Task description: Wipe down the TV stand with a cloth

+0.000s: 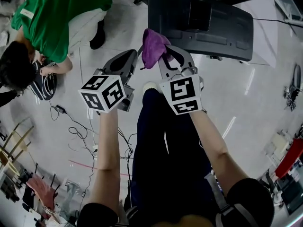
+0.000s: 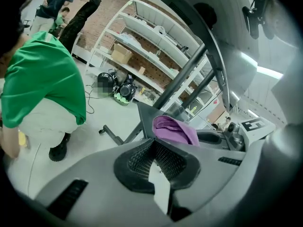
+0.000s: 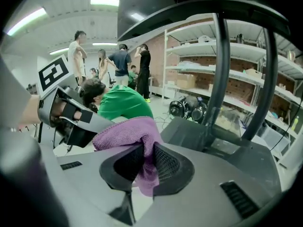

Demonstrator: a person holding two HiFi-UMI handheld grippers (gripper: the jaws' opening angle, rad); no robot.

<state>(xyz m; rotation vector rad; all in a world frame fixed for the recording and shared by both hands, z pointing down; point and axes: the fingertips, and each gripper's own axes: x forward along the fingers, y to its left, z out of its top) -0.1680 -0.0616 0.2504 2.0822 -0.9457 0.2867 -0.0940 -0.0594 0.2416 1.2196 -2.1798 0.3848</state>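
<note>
The TV stand's black base (image 1: 199,22) lies on the floor just ahead, and its dark posts (image 3: 218,74) rise from the plate (image 3: 189,129). My right gripper (image 1: 165,56) is shut on a purple cloth (image 1: 154,46), which bunches over the jaws (image 3: 125,131) close to the base's near left corner. The left gripper (image 1: 130,58) hangs beside it on the left, its jaws shut with nothing between them (image 2: 154,143). From the left gripper view the cloth (image 2: 175,129) shows right in front of the base's edge (image 2: 147,115).
A person in a green shirt (image 1: 57,13) crouches on the floor to the left. Cables (image 1: 75,126) trail over the floor below them. Metal shelving (image 2: 156,46) with boxes and gear stands behind the stand. Several people (image 3: 118,60) stand farther back.
</note>
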